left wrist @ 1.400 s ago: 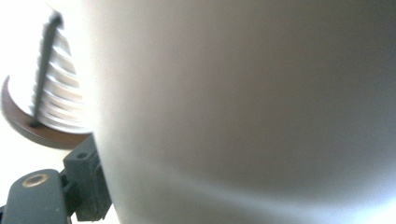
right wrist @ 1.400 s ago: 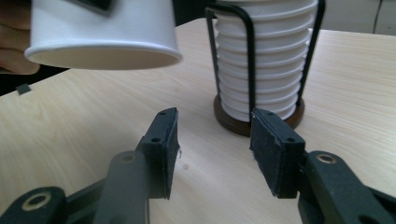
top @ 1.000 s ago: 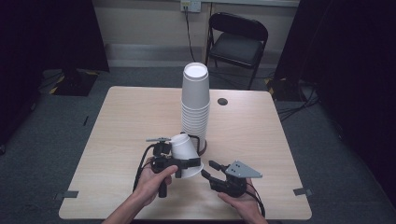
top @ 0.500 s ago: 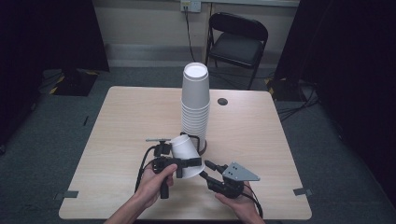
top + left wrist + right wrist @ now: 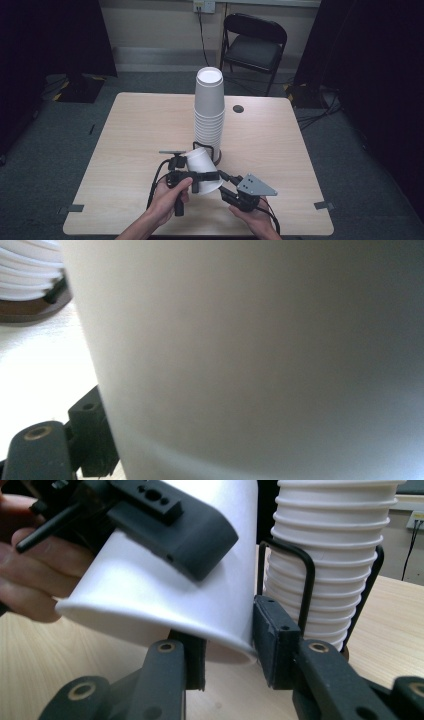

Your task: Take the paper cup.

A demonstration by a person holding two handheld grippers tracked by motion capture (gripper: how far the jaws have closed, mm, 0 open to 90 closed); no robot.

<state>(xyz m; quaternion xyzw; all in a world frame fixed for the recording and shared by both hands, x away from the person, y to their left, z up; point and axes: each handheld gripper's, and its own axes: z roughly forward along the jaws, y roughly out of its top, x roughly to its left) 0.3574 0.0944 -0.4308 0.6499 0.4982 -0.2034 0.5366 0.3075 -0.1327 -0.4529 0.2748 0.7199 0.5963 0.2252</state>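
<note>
Item: cup (image 5: 202, 169), tilted on its side, clamped in our left gripper (image 5: 196, 176) above the counter (image 5: 130, 145), just in front of the stack (image 5: 209, 112).

Right gripper (image 5: 227, 650): jaws have just been closing, now astride the cup's rim, one inside, one outside; we cannot tell whether the pads press.

Progress: we judge the cup pulled; handover or restacking remains.

White cup (image 5: 260, 360): edges cut off in the left gripper view, hiding one jaw. Cup stack (image 5: 330, 555): top cropped in the right gripper view.
</note>
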